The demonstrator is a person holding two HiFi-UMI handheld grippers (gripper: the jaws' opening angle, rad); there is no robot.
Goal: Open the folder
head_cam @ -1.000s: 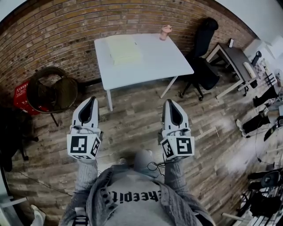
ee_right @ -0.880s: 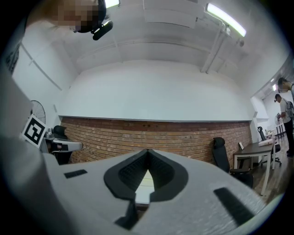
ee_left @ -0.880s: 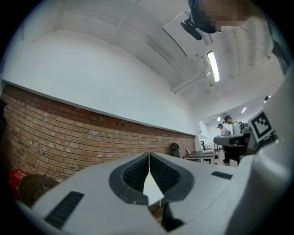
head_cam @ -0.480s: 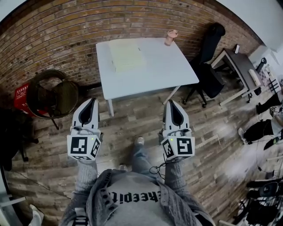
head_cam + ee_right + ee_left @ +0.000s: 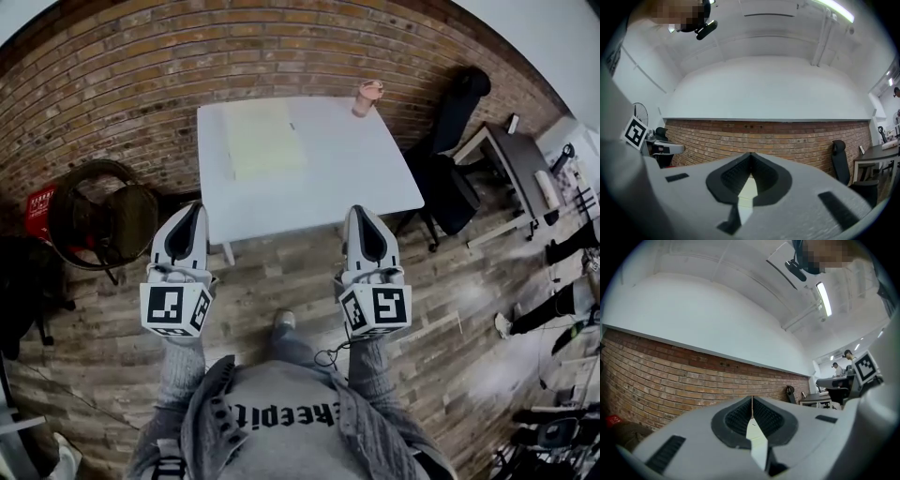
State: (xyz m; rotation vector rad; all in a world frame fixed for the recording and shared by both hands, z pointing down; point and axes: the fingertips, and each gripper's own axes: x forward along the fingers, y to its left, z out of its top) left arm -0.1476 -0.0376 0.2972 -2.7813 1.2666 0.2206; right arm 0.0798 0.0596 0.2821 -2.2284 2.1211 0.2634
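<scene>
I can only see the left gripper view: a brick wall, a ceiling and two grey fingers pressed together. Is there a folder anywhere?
Observer: Yes. The head view shows a pale yellow folder lying flat on a white table.
Operator: Is anything touching it?
Observer: No. The left gripper and right gripper are both near the table's front edge, apart from the folder.
Operator: Is the right one pressed together too?
Observer: Yes, its own view shows it shut on nothing.
Operator: Anything else on the table?
Observer: A pinkish cup at the far right corner.
</scene>
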